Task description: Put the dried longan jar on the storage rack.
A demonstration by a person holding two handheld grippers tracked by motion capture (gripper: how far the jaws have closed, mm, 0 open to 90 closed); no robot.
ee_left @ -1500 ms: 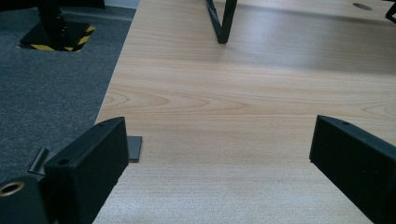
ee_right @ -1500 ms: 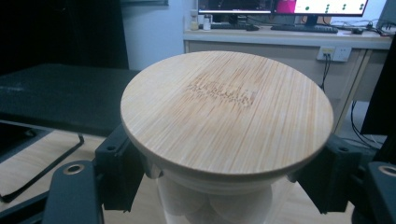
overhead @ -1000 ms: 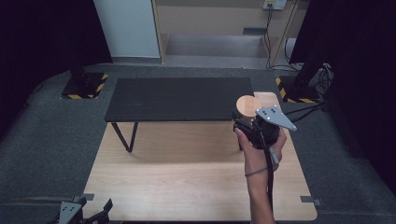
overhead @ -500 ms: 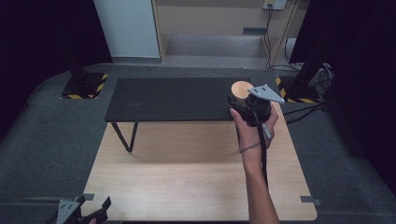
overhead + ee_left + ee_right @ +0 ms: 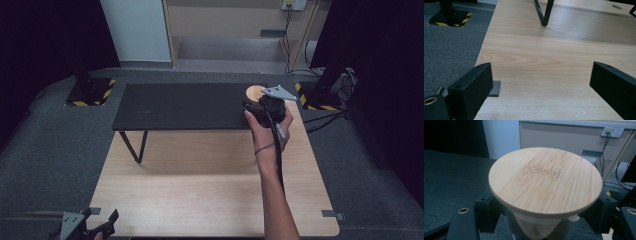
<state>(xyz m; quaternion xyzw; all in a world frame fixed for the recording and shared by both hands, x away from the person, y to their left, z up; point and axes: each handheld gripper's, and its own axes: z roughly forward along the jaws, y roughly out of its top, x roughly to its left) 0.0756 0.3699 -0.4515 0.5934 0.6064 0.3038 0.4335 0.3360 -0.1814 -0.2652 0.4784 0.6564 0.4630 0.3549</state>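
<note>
The right gripper (image 5: 265, 106) has its jaws clamped on a jar under its round bamboo lid (image 5: 545, 179), held over the black bench (image 5: 180, 106) at its 3 o'clock end. The left gripper (image 5: 85, 227), jaws spread wide and empty, sits at the 7 o'clock corner of the wooden table (image 5: 554, 57). Grey carpet (image 5: 55, 150) surrounds both.

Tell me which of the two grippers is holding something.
The right gripper, over the black bench: its jaws clamp the base under a round bamboo lid. The left gripper hangs open over the wooden table, holding nothing.
</note>
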